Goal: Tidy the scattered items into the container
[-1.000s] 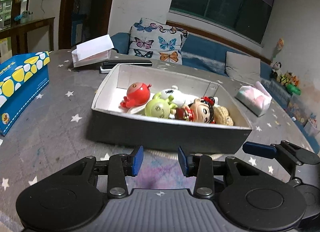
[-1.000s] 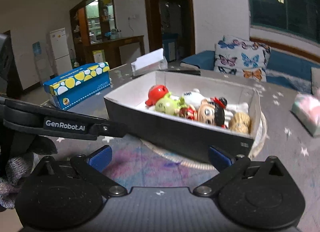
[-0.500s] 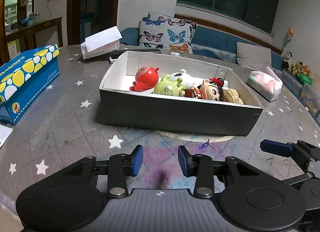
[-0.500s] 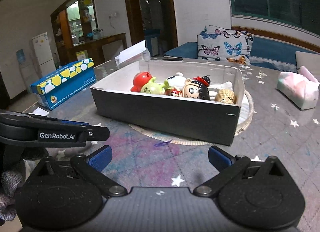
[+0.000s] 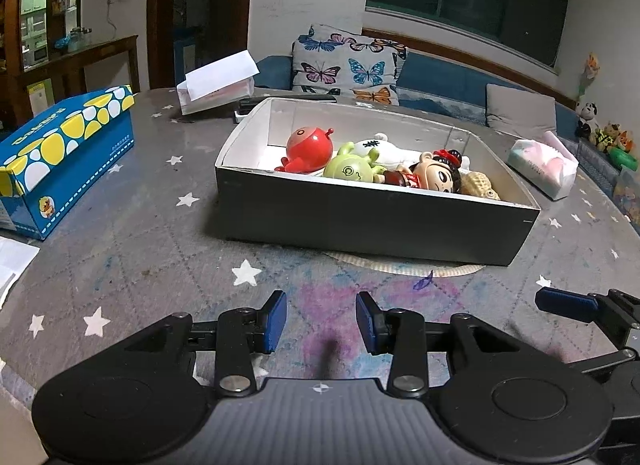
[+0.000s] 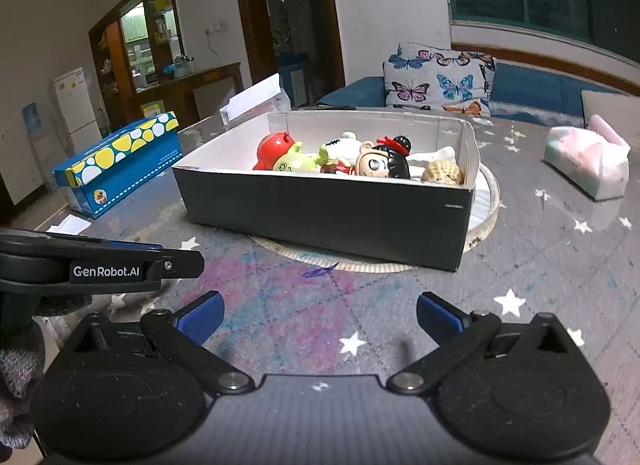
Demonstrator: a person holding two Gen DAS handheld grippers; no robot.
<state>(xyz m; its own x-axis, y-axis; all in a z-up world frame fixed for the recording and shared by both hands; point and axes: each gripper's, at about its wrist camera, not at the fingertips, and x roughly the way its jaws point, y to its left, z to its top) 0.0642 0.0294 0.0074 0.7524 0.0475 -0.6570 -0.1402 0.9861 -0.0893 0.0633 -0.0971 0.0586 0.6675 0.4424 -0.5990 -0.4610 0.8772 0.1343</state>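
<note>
A grey cardboard box point(image 5: 372, 221) point(image 6: 328, 213) stands on a round mat in the middle of the star-patterned table. Inside lie a red round toy point(image 5: 310, 147) point(image 6: 272, 151), a green toy point(image 5: 352, 169) point(image 6: 296, 163), a white plush point(image 5: 380, 147), a big-headed doll point(image 5: 436, 175) point(image 6: 380, 163) and a peanut-shaped toy point(image 5: 478, 185) point(image 6: 442, 173). My left gripper point(image 5: 321, 321) hovers over the table in front of the box, open and empty. My right gripper point(image 6: 318, 319) is to its right, wide open, nothing between its blue pads.
A blue and yellow tissue box point(image 5: 60, 153) point(image 6: 120, 163) sits at the left. A soft tissue pack point(image 5: 544, 165) point(image 6: 588, 161) lies at the right. An open white paper box point(image 5: 218, 81) and a dark remote lie behind the container. White paper point(image 5: 12, 261) is at the left edge.
Both grippers have drawn back a little from the box and tilted, so more of the tabletop shows in front of it. Their jaws keep the same opening.
</note>
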